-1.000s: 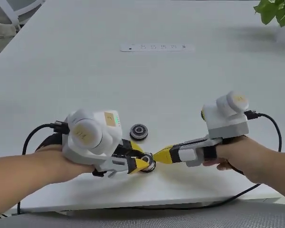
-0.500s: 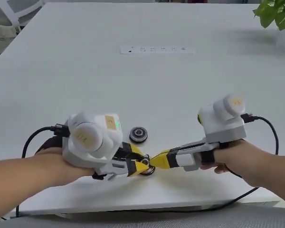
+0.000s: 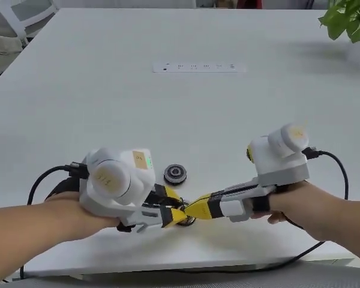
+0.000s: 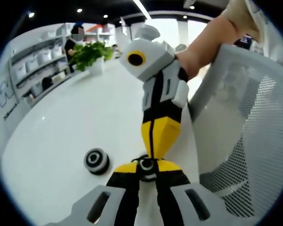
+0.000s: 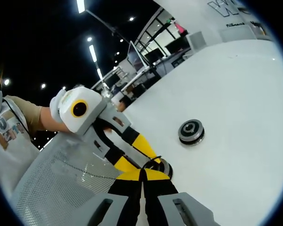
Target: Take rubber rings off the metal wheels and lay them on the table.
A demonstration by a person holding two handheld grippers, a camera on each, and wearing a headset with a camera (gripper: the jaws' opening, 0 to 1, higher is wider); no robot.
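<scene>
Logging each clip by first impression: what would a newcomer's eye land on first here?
The two grippers, tip to tip at the near table edge: the left gripper clamps a small metal wheel, and the right gripper, fingers together, noses against its rim. Next comes a second wheel, lying alone just beyond them, then the white table stretching away to a power strip.

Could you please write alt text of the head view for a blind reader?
Two hand-held grippers meet at a small metal wheel near the front edge of the white table. The left gripper clamps it, and the closed fingers of the right gripper touch it. A second wheel lies just behind.
</scene>
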